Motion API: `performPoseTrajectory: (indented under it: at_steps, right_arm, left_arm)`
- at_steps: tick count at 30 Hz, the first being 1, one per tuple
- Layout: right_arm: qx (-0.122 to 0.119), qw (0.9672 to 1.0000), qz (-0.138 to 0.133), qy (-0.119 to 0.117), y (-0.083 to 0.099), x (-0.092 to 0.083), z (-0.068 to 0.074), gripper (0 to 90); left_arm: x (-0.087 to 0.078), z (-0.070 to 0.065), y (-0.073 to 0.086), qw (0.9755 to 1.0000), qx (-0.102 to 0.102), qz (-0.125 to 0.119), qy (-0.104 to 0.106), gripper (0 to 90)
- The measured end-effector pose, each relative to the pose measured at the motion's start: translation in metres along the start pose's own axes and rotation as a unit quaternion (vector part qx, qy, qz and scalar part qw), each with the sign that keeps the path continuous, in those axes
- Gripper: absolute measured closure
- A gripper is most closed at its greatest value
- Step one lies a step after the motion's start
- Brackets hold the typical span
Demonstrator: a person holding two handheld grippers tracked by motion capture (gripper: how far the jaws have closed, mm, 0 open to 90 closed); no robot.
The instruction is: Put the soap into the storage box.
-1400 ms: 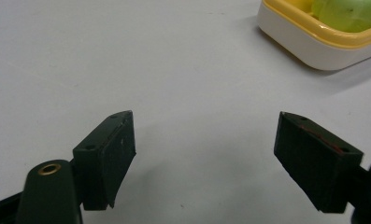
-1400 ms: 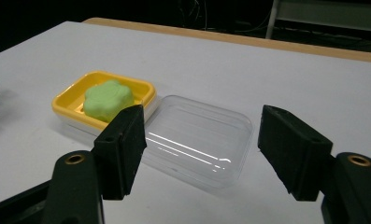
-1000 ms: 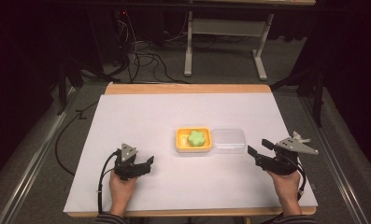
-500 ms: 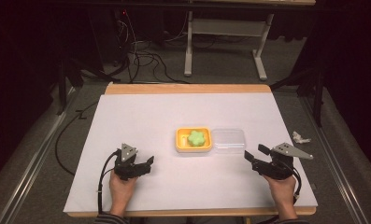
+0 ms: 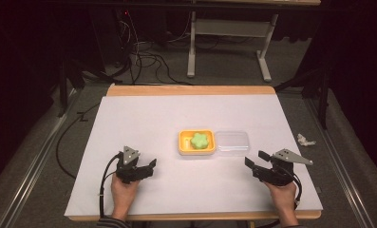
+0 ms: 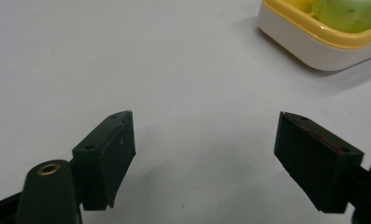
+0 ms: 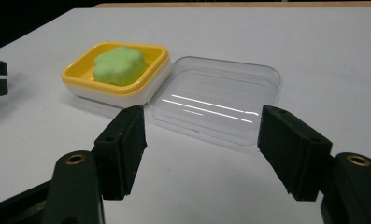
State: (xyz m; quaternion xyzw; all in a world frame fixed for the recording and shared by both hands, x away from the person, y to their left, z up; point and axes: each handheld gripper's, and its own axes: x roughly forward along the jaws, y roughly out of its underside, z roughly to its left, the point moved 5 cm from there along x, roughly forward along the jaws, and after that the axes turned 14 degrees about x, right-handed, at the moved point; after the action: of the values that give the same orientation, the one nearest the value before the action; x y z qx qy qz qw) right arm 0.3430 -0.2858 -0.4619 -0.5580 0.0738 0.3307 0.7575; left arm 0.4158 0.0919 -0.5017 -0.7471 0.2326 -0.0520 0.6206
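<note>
From the high view, your left tongs [image 5: 150,166] and right tongs [image 5: 253,162] rest low on the white surface [image 5: 148,118], both aimed at the yellow-rimmed soap dish [image 5: 196,151] holding a green flower-shaped soap [image 5: 200,140]; its clear plastic lid [image 5: 231,142] lies open just ahead of the right tongs. Left gripper view: jaws spread, empty; dish ahead to the right. Right gripper view: jaws apart around nothing, the lid close before them; closing it looks next, so reach for its far edge.

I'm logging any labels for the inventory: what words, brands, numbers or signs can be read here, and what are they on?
None: no text can be read anywhere.
The yellow box, the green lump in it, its clear lid and the white table bear no print.
The left gripper and right gripper carry no readable marks.
</note>
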Motion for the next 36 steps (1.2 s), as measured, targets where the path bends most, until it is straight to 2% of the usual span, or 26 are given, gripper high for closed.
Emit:
performPoseTrajectory:
  at_steps: [7,23,36]
  right_arm:
    - [0.002,1.0000,0.008,-0.005,0.007,0.005,0.004,33.2]
    - [-0.019,0.9991,0.039,-0.006,0.021,0.022,0.016,33.2]
    - [-0.026,0.9981,0.055,-0.001,0.030,0.032,0.016,33.2]
  left_arm:
    - [0.000,0.000,0.000,1.0000,-0.004,-0.002,-0.001,21.3]
    - [0.000,0.000,0.000,1.0000,-0.002,0.002,0.000,21.4]
    - [0.000,0.000,0.000,1.0000,-0.001,0.003,-0.001,21.4]
